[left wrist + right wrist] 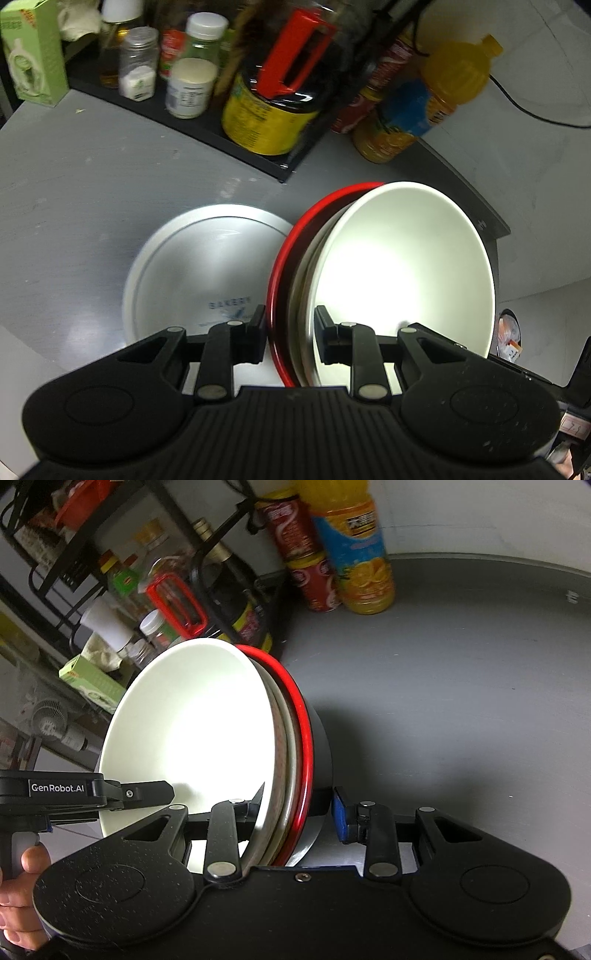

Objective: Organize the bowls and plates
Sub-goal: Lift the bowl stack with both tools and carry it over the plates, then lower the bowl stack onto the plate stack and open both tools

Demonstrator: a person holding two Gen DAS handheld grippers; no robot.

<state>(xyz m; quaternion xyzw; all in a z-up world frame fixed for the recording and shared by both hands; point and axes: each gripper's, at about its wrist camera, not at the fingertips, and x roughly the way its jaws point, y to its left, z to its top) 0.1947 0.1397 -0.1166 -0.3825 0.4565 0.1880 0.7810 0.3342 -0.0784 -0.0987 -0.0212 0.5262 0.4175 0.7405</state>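
Note:
A stack of nested bowls hangs between both grippers above the grey table [74,192]. The innermost is a white bowl [406,266], then a beige one, and the outermost is a red-rimmed bowl [282,258]. My left gripper [290,332] is shut on the stack's rim, one finger outside the red rim and one inside the white bowl. My right gripper [299,805] is shut on the opposite rim of the white bowl [192,723] and the red-rimmed bowl [302,720]. A white plate [207,266] printed "BAKERY" lies flat on the table, left of the stack.
At the back, a black rack tray [207,129] carries jars, bottles and a dark jug with a red handle [291,55]. An orange juice bottle [354,554] and red cans [299,546] stand beside it. A green box [33,51] is far left. A hand [22,886] holds the left gripper.

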